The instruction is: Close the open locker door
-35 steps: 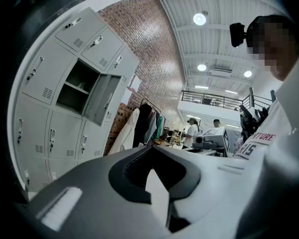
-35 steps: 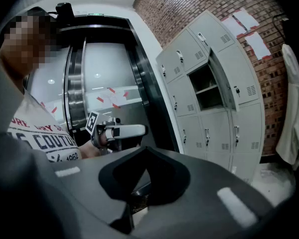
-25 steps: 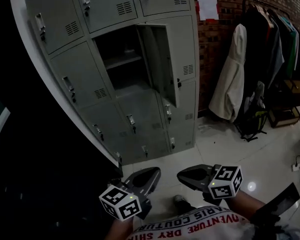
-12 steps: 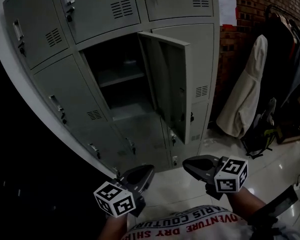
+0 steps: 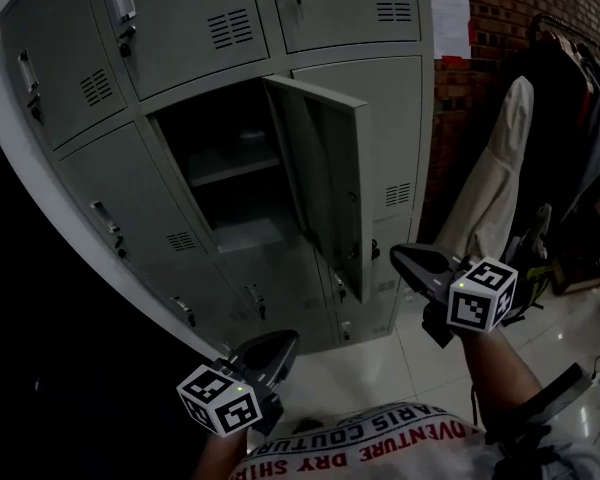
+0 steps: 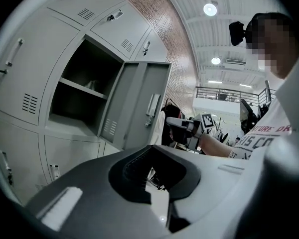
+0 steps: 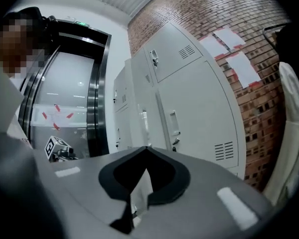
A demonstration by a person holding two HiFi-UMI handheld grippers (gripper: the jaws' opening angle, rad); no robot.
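A bank of grey lockers (image 5: pixel 180 28) fills the head view. One middle door (image 5: pixel 320 183) stands swung out to the right, showing a dark compartment (image 5: pixel 215 173) with a shelf. My right gripper (image 5: pixel 398 255) is raised, shut and empty, just right of the door's lower free edge and apart from it. My left gripper (image 5: pixel 280 340) hangs low by my shirt, shut and empty. The left gripper view shows the open door (image 6: pixel 139 103) and the right gripper (image 6: pixel 182 126) beyond its own jaws (image 6: pixel 150 147). The right gripper (image 7: pixel 146 148) faces the locker fronts (image 7: pixel 189 118).
A brick wall (image 5: pixel 460 78) with paper sheets (image 5: pixel 448 18) stands right of the lockers. A white coat (image 5: pixel 490 188) and dark clothes (image 5: pixel 570 118) hang on a rack there, with a bag (image 5: pixel 528 258) below. The floor (image 5: pixel 410 368) is glossy white tile.
My right gripper has risen and moved up toward the open door's free edge. The left gripper stayed low. The lockers look closer than a second ago.
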